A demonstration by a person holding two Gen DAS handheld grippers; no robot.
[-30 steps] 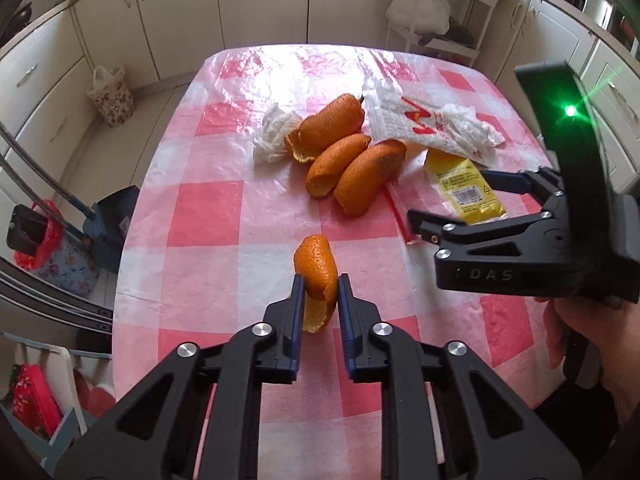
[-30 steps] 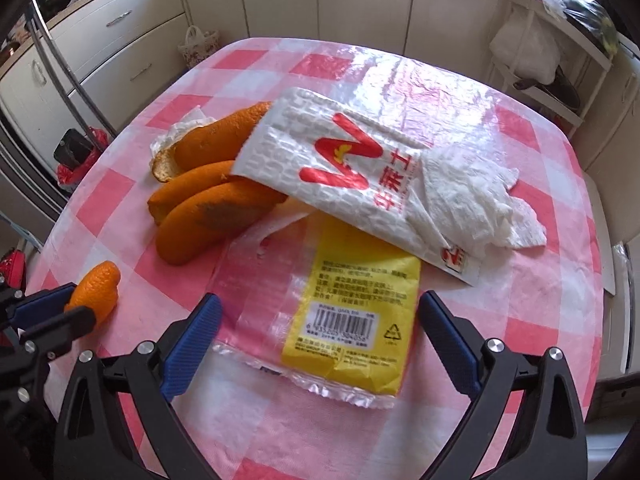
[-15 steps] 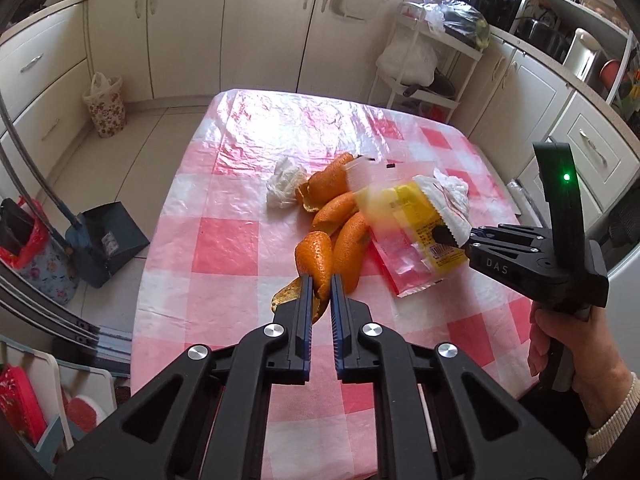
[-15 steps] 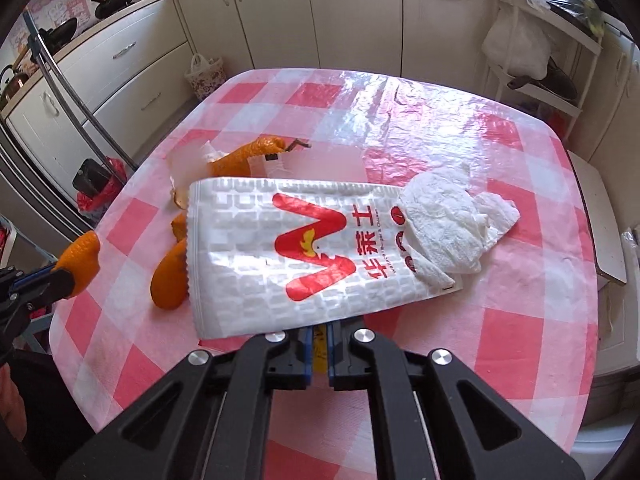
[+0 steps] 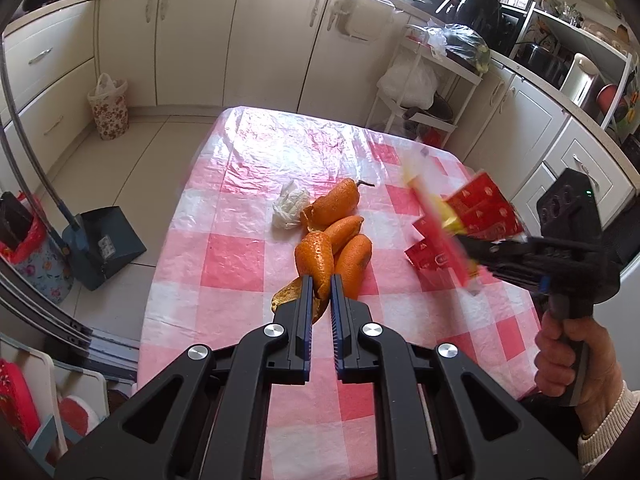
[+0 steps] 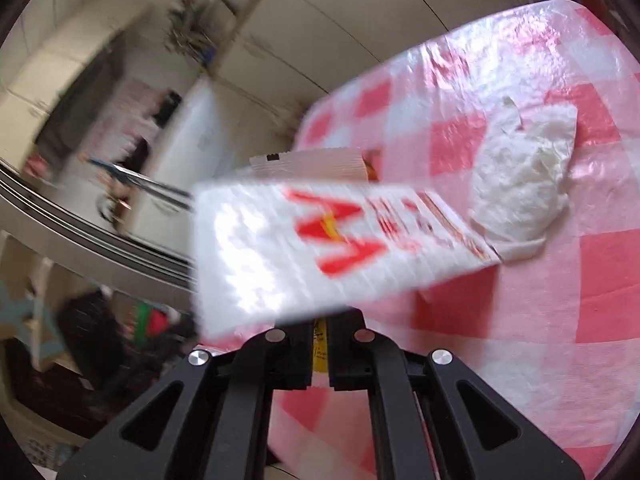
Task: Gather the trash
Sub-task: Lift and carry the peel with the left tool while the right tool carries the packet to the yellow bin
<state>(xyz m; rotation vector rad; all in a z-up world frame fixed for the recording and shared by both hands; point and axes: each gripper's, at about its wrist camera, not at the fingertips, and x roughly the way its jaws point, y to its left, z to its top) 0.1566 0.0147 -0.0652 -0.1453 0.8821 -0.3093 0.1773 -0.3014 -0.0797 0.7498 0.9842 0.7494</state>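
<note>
Far left on the floor, a blue dustpan (image 5: 105, 240) stands beside the surface (image 5: 224, 258), likely where the trash ends up. Left tongs (image 5: 319, 286) are clamped on an orange peel (image 5: 316, 258), lifted clear of the checkered cloth so it can be carried off. Three more orange peels (image 5: 344, 224) lie in a cluster just beyond, touching each other, with a crumpled white tissue (image 5: 290, 206) right beside them. These are not yet collected. Right tongs (image 6: 319, 354) have just closed and pinch a yellow plastic wrapper (image 6: 320, 350) by its near edge. A white paper bag with a red M (image 6: 320, 240) rides on top, tilted and blurred, apparently coming up with it. In the left view the same bundle (image 5: 468, 220) shows red and yellow, raised above the cloth. A crumpled white napkin (image 6: 520, 184) lies at the bag's far end; cannot tell if it is attached.
</note>
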